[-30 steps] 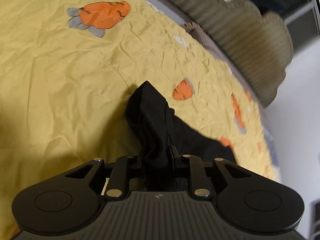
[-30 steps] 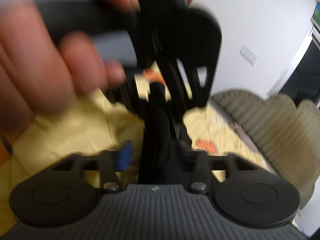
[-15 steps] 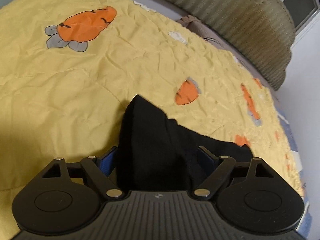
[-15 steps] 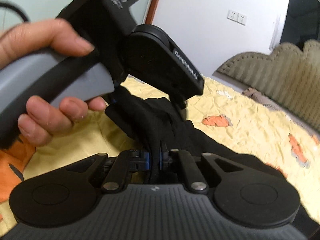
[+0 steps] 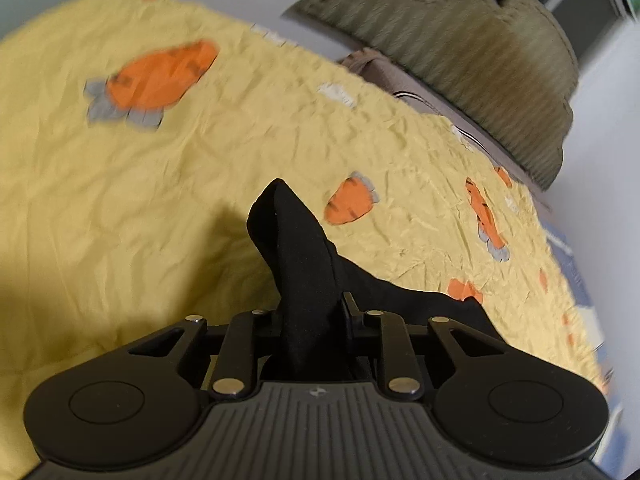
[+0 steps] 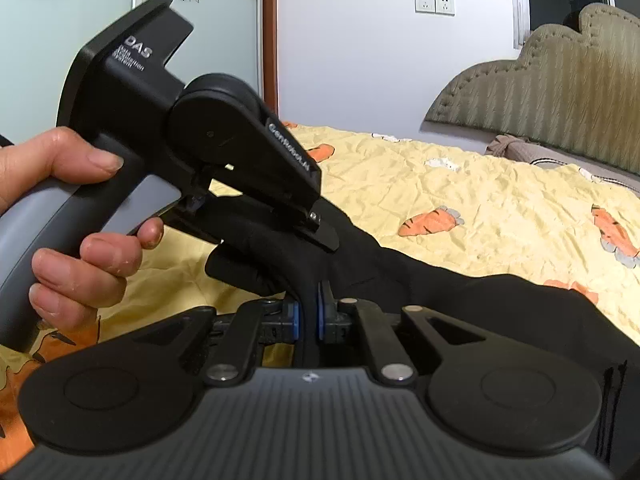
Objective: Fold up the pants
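The black pants (image 5: 296, 248) lie on a yellow bedspread with orange carrots (image 5: 120, 208). My left gripper (image 5: 310, 316) is shut on a raised bunch of the black cloth, which sticks up past the fingers. In the right wrist view my right gripper (image 6: 310, 312) is shut on a thin fold of the pants (image 6: 460, 292) between its blue pads (image 6: 295, 318). The left gripper's black body (image 6: 224, 140), held by a hand (image 6: 80, 256), is just ahead of it, clamped on the same cloth edge.
A padded olive headboard (image 5: 460, 48) stands at the far end of the bed, also in the right wrist view (image 6: 540, 92). A grey-brown pillow (image 6: 516, 148) lies below it. A white wall with sockets (image 6: 434, 4) and a frosted flowered door (image 6: 120, 20) stand behind.
My left gripper opened half a second ago and has closed again on the black cloth. The right gripper has stayed clamped while the left one shifted up and to the left in its view.
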Available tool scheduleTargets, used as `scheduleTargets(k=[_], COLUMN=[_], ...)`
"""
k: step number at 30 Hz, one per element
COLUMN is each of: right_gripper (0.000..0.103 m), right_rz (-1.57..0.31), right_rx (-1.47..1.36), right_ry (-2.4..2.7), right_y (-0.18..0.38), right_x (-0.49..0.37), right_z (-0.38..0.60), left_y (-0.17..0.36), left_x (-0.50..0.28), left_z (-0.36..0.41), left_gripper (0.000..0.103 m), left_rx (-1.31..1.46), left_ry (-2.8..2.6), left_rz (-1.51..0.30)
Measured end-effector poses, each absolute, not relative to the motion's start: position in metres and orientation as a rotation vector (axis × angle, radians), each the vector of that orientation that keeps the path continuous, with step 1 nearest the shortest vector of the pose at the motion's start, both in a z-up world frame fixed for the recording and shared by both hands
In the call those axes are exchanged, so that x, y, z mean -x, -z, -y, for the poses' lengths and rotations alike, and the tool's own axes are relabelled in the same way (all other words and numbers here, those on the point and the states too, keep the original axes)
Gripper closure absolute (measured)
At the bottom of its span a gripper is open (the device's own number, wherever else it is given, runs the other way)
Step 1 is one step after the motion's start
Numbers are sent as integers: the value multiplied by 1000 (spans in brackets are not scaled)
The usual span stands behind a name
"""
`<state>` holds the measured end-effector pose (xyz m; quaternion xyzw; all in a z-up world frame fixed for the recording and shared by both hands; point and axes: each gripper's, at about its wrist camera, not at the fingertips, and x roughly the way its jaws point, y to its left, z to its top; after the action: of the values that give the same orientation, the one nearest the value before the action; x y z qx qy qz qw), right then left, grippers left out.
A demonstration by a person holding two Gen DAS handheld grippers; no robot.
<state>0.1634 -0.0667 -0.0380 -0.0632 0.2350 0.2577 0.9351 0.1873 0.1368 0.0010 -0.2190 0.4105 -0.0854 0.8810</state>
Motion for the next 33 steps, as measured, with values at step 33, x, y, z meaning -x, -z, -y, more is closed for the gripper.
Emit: scheduleTargets(k=[33], right_gripper=[95], right_rz=[-382], right_rx=[-214], right_ry=[-395], right_y=[21], right_x=[-81], right_z=[204], left_y=[-79], left_x=[-158], left_z=[57], left_gripper=[81], left_rx=[197], left_ry=[455], left_rz=[-792])
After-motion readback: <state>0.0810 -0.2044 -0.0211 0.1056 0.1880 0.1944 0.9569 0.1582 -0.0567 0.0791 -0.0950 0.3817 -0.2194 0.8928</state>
